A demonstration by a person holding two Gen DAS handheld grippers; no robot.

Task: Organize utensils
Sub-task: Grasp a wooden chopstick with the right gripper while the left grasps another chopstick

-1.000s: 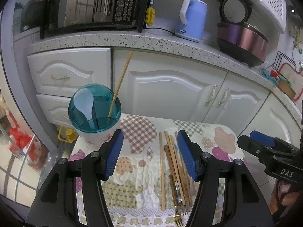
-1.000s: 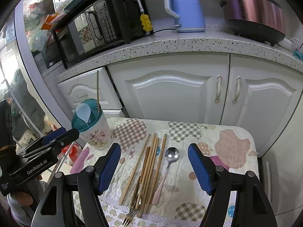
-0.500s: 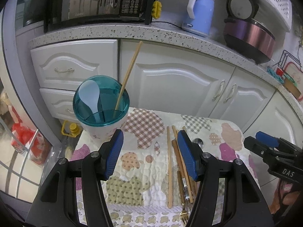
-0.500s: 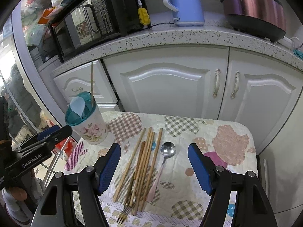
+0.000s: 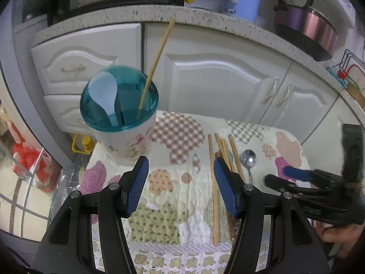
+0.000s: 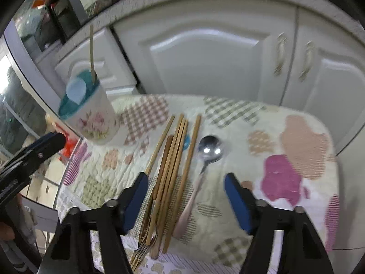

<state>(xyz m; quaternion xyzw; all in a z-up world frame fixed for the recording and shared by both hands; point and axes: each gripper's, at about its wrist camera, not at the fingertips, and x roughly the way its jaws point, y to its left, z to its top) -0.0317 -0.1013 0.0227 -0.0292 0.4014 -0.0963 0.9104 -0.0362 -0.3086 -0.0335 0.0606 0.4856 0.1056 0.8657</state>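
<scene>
Right wrist view: our right gripper (image 6: 186, 197) has dropped lower-centre over the chopsticks (image 6: 173, 159) and spoon (image 6: 206, 155), fingers spread, pickup next
Left gripper (image 5: 180, 183): released, empty, nearer the holder (image 5: 119, 116)

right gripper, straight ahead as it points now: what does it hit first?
Likely the loose utensils on the cloth: the right gripper, open and empty, points down at the chopsticks and metal spoon. Depth is unclear, since the frame is blurred.
</scene>
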